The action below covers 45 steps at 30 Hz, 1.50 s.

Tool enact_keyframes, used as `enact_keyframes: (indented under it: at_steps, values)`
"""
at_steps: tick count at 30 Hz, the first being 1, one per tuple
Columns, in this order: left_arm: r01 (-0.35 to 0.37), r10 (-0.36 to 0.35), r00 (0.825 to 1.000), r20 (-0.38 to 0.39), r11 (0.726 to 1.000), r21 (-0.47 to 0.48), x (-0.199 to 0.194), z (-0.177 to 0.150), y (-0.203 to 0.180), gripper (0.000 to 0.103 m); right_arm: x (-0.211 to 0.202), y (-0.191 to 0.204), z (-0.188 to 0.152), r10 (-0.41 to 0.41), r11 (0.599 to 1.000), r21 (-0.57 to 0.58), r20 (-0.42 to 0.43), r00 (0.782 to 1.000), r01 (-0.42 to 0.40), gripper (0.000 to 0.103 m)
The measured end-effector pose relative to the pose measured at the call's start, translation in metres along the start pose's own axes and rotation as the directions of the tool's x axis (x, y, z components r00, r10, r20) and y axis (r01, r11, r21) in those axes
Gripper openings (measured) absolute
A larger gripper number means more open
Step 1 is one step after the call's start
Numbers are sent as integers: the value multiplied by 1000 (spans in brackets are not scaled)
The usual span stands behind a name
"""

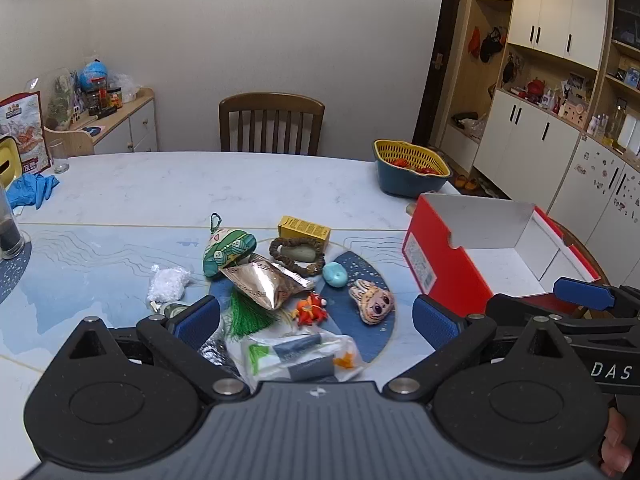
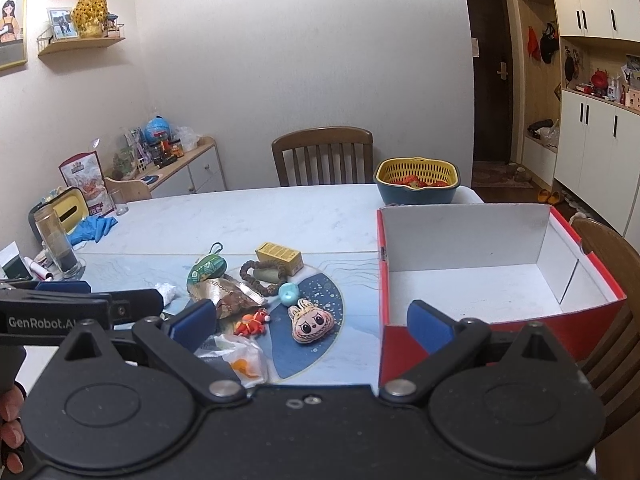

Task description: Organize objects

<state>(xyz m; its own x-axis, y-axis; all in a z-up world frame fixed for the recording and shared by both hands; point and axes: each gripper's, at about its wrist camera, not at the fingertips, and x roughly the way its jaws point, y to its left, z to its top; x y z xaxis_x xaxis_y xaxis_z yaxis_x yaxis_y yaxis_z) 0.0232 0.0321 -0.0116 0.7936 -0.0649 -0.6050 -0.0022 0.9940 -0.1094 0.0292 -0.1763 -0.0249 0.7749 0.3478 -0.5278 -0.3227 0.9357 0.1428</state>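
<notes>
On the desk (image 2: 256, 216), the red box (image 2: 480, 280) sits empty beside the untouched clutter pile (image 1: 280, 280), while both the left hand-held gripper (image 1: 316, 316) and right hand-held gripper (image 2: 312, 320) hover wide open, gripping nothing.

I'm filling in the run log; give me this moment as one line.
left gripper: open, empty | right gripper: open, empty | red box: empty | small items: loose on table, none sorted yet

Evenly lit by soft indoor light from overhead; moderately bright, no harsh glare. Only faint, diffuse shadows under the items on the tabletop (image 1: 240, 184). Mild sheen on the foil packet (image 1: 266, 284). Strong fisheye bending of cabinets (image 1: 560, 20) and doorway (image 2: 492, 72) near the edges. Dark vignetted corners. Sharp throughout; slight softness close up.
</notes>
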Motion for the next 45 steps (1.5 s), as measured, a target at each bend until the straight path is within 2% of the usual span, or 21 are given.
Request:
enact_keyframes:
  at_steps: [20,25,30,40,45]
  values:
    - [88,-87,995,-50,996,11,40,21,56,103,41,43,9,-42,999,8,-53,998,43,101]
    - [66,-67,997,-48,998,-15,52,25,79,103,51,51,9,-48,999,4,-78,996,49,99]
    - [40,-41,996,-75,999,-19,71,26,104,103,65,59,7,-11,1000,-15,-129,992,9,98]
    - [-34,29,986,-162,999,-28,126,21,156,102,99,78,-3,24,996,-82,-235,972,-44,95]
    - [-52,44,977,-208,998,-30,155,18,173,102,119,86,-8,38,993,-94,-306,951,-70,95]
